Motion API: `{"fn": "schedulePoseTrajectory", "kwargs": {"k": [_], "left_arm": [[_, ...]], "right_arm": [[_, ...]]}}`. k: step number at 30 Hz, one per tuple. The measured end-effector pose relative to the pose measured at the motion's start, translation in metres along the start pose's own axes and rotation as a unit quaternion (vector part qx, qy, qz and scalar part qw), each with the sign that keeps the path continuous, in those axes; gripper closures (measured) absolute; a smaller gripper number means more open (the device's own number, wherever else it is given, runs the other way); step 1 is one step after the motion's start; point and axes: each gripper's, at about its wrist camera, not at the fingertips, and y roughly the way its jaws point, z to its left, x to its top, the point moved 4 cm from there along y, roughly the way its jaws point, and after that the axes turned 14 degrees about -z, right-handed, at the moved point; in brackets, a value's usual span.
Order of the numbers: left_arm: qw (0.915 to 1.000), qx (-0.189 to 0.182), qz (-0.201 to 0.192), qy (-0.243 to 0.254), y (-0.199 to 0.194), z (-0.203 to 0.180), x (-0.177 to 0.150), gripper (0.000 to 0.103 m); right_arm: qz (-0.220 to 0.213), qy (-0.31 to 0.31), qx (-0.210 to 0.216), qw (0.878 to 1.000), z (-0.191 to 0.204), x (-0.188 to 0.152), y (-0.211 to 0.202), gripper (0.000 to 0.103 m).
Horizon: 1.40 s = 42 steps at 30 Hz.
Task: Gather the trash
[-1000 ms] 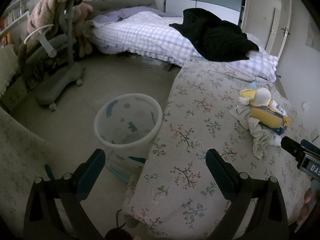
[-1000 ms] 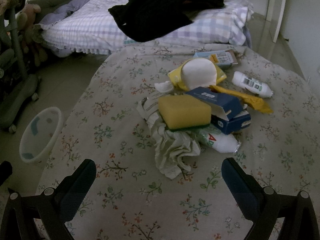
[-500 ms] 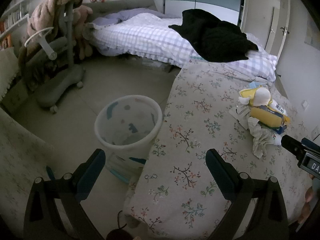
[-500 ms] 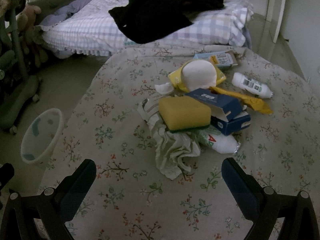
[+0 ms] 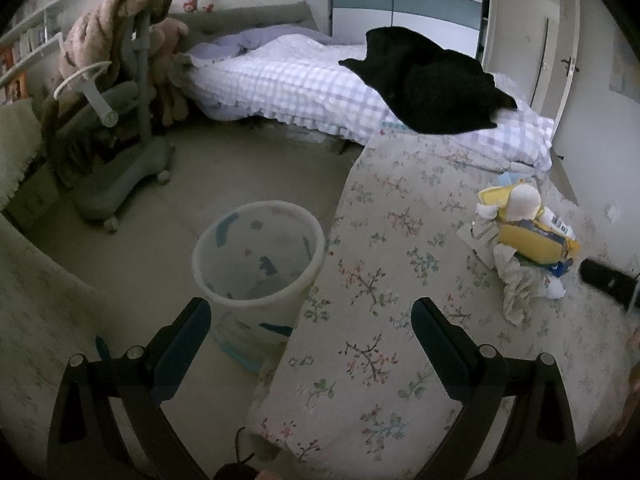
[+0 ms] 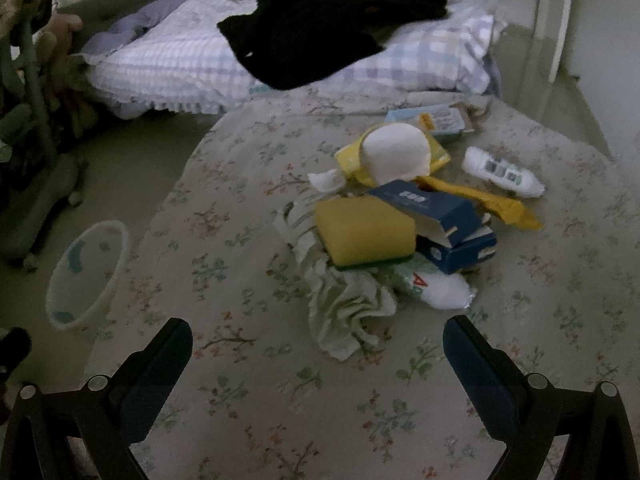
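Trash pile (image 6: pixel 400 232) on floral cover (image 6: pixel 248 360); bin (image 5: pixel 256 256) beside; both grippers' fingers wide apart, empty.

White print on the blue box (image 6: pixel 434 210) too blurred to read, red mark resembling "4" on the white wrapper (image 6: pixel 430 286), barcode-like label on the white bottle (image 6: pixel 502 172) illegible

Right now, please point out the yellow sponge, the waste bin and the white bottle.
yellow sponge (image 6: pixel 364 230), right wrist view, top face.
waste bin (image 5: pixel 256 300), left wrist view, near rim.
white bottle (image 6: pixel 502 172), right wrist view, label.
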Motion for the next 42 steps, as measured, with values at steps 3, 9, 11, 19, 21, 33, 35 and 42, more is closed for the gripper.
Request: {"fn": "schedulePoseTrajectory", "kwargs": {"k": [3, 9, 11, 19, 21, 33, 35, 42], "left_arm": [[0.9997, -0.022, 0.005, 0.000, 0.001, -0.008, 0.012, 0.002], [0.9914, -0.096, 0.083, 0.032, 0.030, -0.055, 0.027, 0.002], [0.9858, -0.120, 0.114, 0.028, 0.044, -0.079, 0.030, 0.002], [0.9537, -0.205, 0.219, -0.021, 0.091, -0.178, 0.031, 0.002], [0.9476, -0.216, 0.233, -0.028, 0.101, -0.209, 0.032, 0.004], [0.9450, -0.185, 0.269, 0.015, 0.135, -0.272, 0.012, 0.039], [0.9451, -0.188, 0.267, 0.003, 0.136, -0.269, 0.015, 0.045], [0.9506, -0.222, 0.217, -0.007, 0.114, -0.232, 0.042, 0.050]], "right_arm": [[-0.008, 0.003, -0.006, 1.000, -0.016, 0.023, -0.009, 0.000], [-0.006, 0.039, -0.067, 0.997, -0.084, 0.052, -0.002, 0.000], [0.004, 0.059, -0.080, 0.995, -0.110, 0.054, 0.008, 0.000], [0.058, 0.145, -0.118, 0.981, -0.207, 0.039, 0.046, 0.007], [0.059, 0.147, -0.112, 0.981, -0.213, 0.041, 0.049, 0.008], [0.063, 0.177, -0.073, 0.979, -0.234, 0.039, 0.066, 0.016], [0.059, 0.175, -0.060, 0.981, -0.231, 0.041, 0.067, 0.017], [0.060, 0.148, 0.004, 0.987, -0.199, 0.046, 0.079, 0.017]]}}
